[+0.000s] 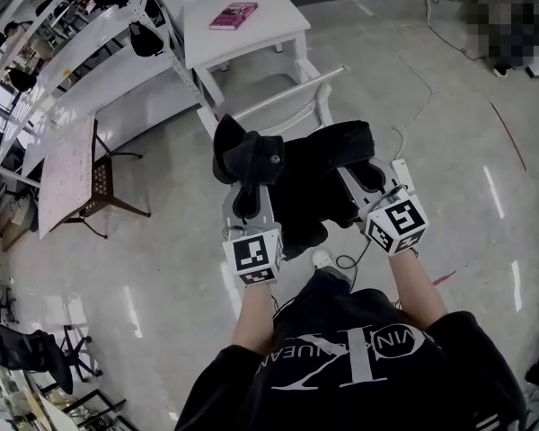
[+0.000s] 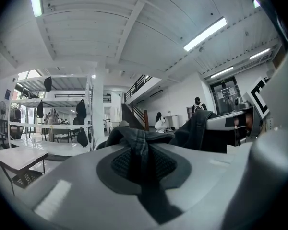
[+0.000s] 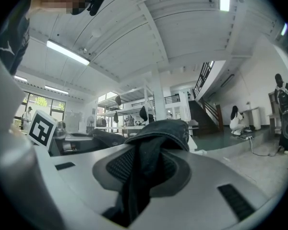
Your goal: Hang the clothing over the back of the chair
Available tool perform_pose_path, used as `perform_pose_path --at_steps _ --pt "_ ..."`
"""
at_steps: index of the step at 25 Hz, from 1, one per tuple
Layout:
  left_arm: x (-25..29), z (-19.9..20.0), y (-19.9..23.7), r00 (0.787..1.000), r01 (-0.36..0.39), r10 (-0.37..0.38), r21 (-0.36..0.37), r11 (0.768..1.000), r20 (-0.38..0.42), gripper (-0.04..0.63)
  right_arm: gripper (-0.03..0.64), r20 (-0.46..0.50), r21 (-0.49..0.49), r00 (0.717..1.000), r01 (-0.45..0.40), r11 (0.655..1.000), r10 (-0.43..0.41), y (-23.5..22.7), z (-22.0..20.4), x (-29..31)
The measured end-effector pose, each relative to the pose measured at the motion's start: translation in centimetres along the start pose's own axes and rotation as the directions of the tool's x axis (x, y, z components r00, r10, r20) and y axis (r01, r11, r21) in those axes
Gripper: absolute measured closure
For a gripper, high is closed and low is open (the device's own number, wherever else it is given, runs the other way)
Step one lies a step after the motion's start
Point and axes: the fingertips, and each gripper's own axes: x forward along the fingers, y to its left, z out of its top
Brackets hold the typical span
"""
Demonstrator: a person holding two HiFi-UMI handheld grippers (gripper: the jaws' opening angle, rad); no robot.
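Observation:
A black garment [image 1: 316, 180] hangs spread between my two grippers, just short of the white chair [image 1: 289, 92], whose top back rail is the part nearest me. My left gripper [image 1: 244, 187] is shut on the garment's left end, where the cloth bunches up over the jaws. In the left gripper view the dark fabric [image 2: 140, 153] is pinched between the grey pads. My right gripper [image 1: 365, 167] is shut on the right end. The right gripper view shows a fold of cloth [image 3: 145, 166] clamped between its pads. Both grippers point level toward the chair.
Beyond the chair stands a white table [image 1: 278, 12] with a pink book [image 1: 234, 14] on it. White shelving [image 1: 90, 70] with dark items runs along the left. A small patterned table [image 1: 67, 176] stands at the left, and cables [image 1: 413, 106] lie on the floor at the right.

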Motion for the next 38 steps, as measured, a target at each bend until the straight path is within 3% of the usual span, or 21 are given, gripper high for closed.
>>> perform_pose_path --at_steps 14,18,28,33,38 --pt "9.5 2.3 3.4 0.996 -0.038 0.037 0.015 0.999 0.078 0.535 0.520 0.028 -0.049 0.996 -0.080 0.996 0.082 -5.7 2.6 9.7" --pt "12.5 4.5 5.0 0.993 -0.055 0.053 0.021 0.998 0.102 0.535 0.520 0.063 -0.062 0.993 -0.100 0.993 0.104 -7.2 4.8 13.1" --pt "13.5 8.0 4.9 0.987 -0.063 0.049 0.086 0.994 0.152 0.535 0.520 0.138 -0.080 0.980 -0.134 0.988 0.144 -7.8 8.1 14.4" --pt "14.2 8.5 5.3 0.983 -0.081 0.067 0.080 0.993 0.168 0.535 0.520 0.185 -0.088 0.966 -0.169 0.982 0.183 -8.1 9.1 15.9" --pt "16.1 11.5 7.1 0.972 -0.134 0.119 0.065 0.989 0.201 0.535 0.520 0.225 -0.125 0.942 -0.224 0.967 0.248 -9.0 12.2 18.6"
